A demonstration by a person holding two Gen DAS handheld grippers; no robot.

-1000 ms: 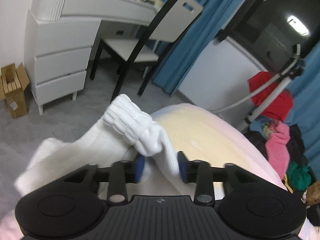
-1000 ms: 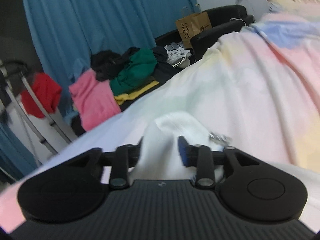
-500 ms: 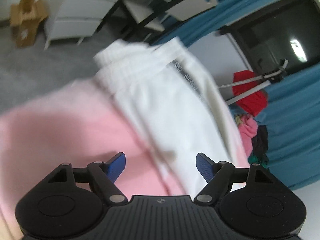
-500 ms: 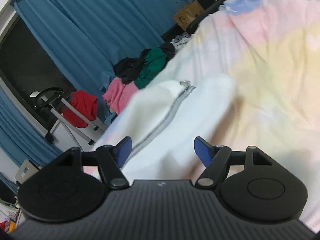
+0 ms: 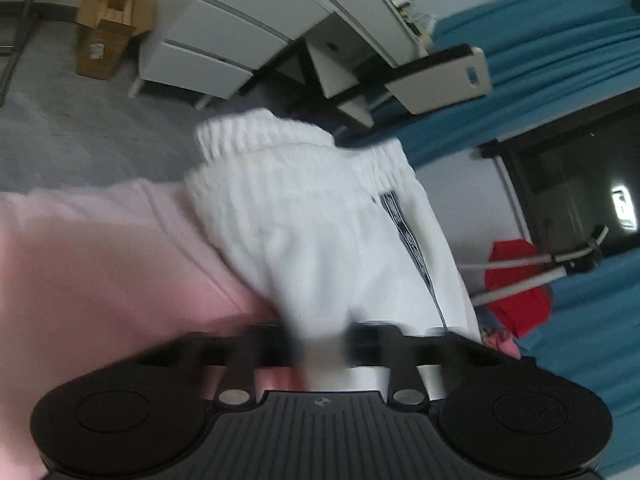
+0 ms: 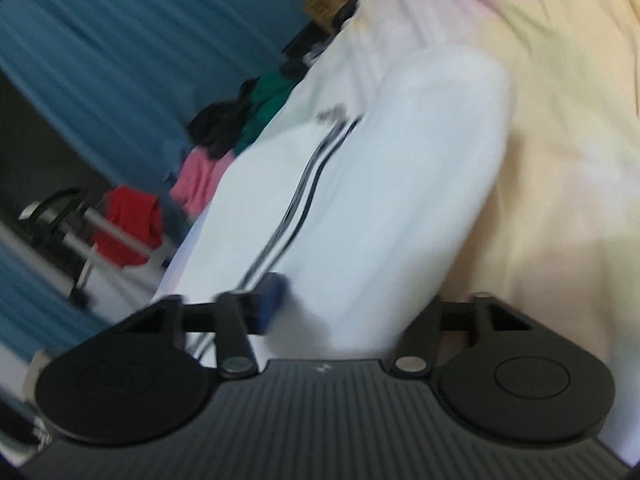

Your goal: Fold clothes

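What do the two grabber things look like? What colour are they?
Both are black plastic. The left gripper and right gripper each have a ribbed middle plate, two round discs at the sides and silver rivets. The right one shows a blue finger pad.

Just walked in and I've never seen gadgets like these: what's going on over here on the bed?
A person is folding clothes with a pair of hand-held tongs. A white zip-up garment lies on the pastel bedspread, its ribbed hem at the bed's edge. The left tongs look closed on a bit of its fabric, though that view is blurred. The right tongs are open with the garment between the jaws. More clothes are piled by the blue curtains.
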